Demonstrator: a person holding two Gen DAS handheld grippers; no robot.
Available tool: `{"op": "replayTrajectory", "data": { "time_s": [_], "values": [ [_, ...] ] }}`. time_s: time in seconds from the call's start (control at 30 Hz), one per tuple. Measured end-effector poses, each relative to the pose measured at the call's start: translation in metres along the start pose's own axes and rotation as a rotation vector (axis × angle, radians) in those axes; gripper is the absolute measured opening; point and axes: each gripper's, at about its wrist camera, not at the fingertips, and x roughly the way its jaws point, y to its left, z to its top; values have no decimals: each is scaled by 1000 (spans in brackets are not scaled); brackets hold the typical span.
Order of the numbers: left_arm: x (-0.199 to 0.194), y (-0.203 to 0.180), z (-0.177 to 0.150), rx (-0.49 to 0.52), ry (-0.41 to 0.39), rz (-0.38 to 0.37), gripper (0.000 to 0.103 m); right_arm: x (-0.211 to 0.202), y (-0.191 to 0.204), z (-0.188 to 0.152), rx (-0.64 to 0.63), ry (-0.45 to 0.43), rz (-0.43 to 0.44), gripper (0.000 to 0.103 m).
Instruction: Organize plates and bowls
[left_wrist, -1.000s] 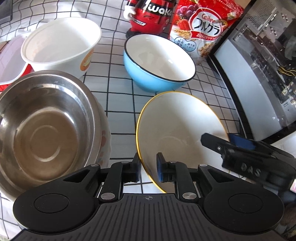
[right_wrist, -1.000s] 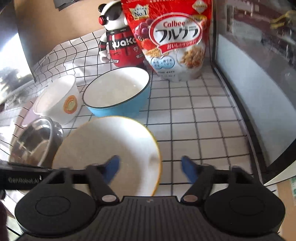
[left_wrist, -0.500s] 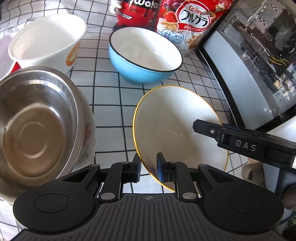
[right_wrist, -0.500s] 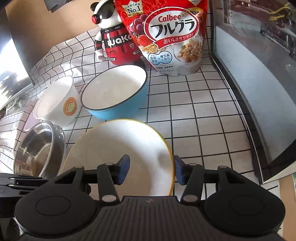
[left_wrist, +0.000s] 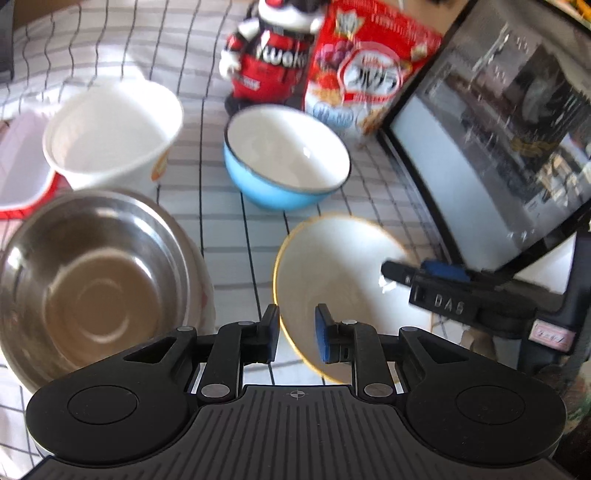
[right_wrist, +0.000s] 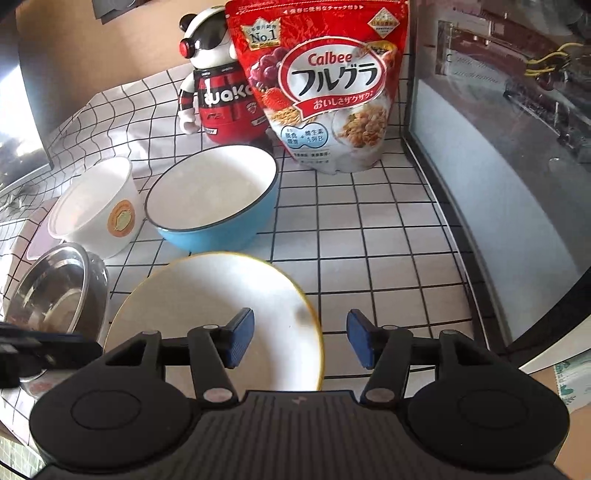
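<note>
Yellow-rimmed plate (left_wrist: 332, 266) on counter (right_wrist: 388, 240), just in front of blue bowl (left_wrist: 284, 162). Left gripper (left_wrist: 295, 338) jaws just opening, straddling plate's rim, pads clear. Right gripper (right_wrist: 300, 341) jaws open over opposite rim.

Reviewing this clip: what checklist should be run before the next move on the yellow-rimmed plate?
1. Left gripper grips the yellow-rimmed plate: not ok; its jaws have just been opening, with the rim between the pads and gaps showing.
2. Right gripper grips it: not ok; open, straddling the rim.
3. Plate empty: ok.
4. Steel bowl empty: ok.
5. Plate flat on the tablecloth: cannot tell.
</note>
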Motion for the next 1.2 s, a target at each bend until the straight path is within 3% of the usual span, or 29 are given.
{"op": "replayTrajectory", "data": {
  "time_s": [0.13,0.27,0.47,0.73,0.9,1.2],
  "values": [
    [-13,9,15,-23,-76,-46,23,-11,3,11,-35,-21,-6,56],
    [-16,20,37,-51,-131,-32,23,-28,6,36,-43,-66,17,56],
    [2,45,89,-74,-160,-21,23,-25,10,90,16,-34,73,56],
    [67,50,150,24,-68,83,23,35,13,142,98,67,50,56],
    [98,44,177,142,18,128,23,68,3,144,185,115,74,56],
    [138,58,183,155,113,137,28,123,0,136,301,260,175,56]
  ]
}}
